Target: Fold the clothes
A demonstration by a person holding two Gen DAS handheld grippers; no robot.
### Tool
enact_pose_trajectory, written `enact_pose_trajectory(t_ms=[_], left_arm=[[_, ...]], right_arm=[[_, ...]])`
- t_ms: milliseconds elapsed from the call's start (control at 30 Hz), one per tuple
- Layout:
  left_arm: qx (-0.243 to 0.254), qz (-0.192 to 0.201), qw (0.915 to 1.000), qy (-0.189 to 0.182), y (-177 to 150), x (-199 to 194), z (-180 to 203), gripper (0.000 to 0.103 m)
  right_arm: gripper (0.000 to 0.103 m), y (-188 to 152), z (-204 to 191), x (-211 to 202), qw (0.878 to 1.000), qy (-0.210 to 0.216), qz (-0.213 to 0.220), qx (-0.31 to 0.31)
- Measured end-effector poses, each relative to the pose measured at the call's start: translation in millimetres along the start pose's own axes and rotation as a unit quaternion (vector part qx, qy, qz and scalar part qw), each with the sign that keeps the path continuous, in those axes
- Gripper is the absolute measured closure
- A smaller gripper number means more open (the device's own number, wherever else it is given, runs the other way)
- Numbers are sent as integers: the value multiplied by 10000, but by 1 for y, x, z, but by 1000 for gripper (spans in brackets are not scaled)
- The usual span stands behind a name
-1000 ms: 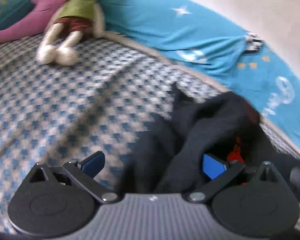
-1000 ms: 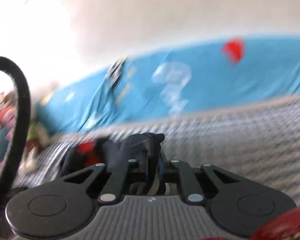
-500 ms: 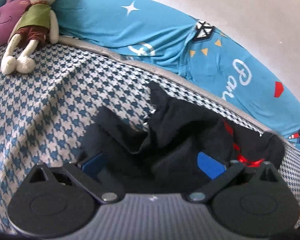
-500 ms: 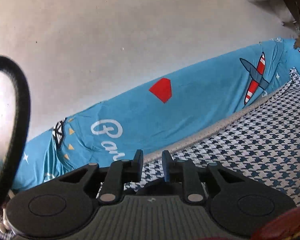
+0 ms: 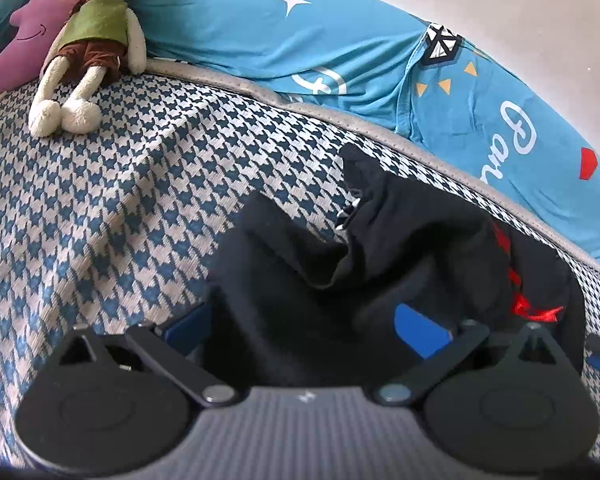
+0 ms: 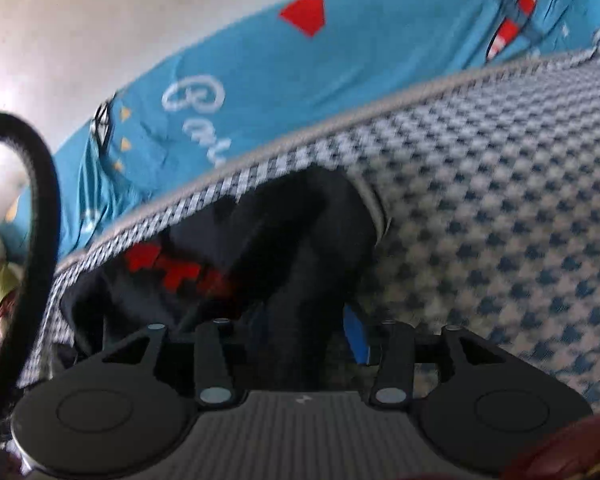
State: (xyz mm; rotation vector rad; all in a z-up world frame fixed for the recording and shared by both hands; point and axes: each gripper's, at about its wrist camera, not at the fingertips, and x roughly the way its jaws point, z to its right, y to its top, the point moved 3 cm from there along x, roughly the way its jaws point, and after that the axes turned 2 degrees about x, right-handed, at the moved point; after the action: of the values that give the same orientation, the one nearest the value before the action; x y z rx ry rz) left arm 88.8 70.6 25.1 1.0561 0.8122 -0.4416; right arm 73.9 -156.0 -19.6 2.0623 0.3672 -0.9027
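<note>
A crumpled black garment [image 5: 380, 264] with red print [image 5: 532, 308] lies on the blue-and-white houndstooth bed cover [image 5: 120, 208]. My left gripper [image 5: 304, 328] is low over its near edge, its blue pads [image 5: 420, 332] wide apart and loose cloth heaped between them, not pinched. In the right wrist view the same garment [image 6: 300, 248] runs up between the fingers of my right gripper [image 6: 304, 332], whose jaws are opening. Its right blue pad [image 6: 356, 336] stands clear of the cloth; the left pad is hidden behind the fabric.
A plush rabbit [image 5: 88, 48] and a purple cushion [image 5: 16, 40] lie at the far left. A bright blue printed sheet [image 5: 300, 32] runs along the pale wall behind the bed. A black cable [image 6: 40, 200] loops at the left of the right wrist view.
My right gripper, shut on black cloth a second ago, swung up toward the wall, then came down with its jaws parting around the garment. The left gripper stayed open over the garment.
</note>
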Motion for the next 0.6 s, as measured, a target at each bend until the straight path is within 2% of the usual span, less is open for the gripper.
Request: enact_pose_trajectory(t_ms=[233, 267, 300, 333, 467, 533, 600], left_arm=[[67, -6, 10000, 13, -2, -2, 2, 0], [74, -14, 10000, 19, -3, -1, 2, 0], [80, -23, 10000, 26, -3, -1, 3, 0], [82, -28, 10000, 35, -3, 0, 3, 0], [51, 38, 10000, 68, 2, 0, 0, 0], [-19, 110, 9999, 122, 6, -2, -3, 0], [-122, 183, 9996, 176, 11, -3, -8, 0]], right_arm=[[57, -13, -11, 27, 9989, -84, -445, -114], [61, -15, -13, 30, 9987, -118, -474, -156], [81, -15, -14, 28, 9988, -189, -398, -229], [92, -15, -16, 26, 9988, -253, -319, -290], [95, 0, -12, 9, 9985, -486, 249, -84], [95, 10, -10, -5, 9939, -790, 754, -126], [95, 21, -8, -22, 9840, -1136, 1366, -147]])
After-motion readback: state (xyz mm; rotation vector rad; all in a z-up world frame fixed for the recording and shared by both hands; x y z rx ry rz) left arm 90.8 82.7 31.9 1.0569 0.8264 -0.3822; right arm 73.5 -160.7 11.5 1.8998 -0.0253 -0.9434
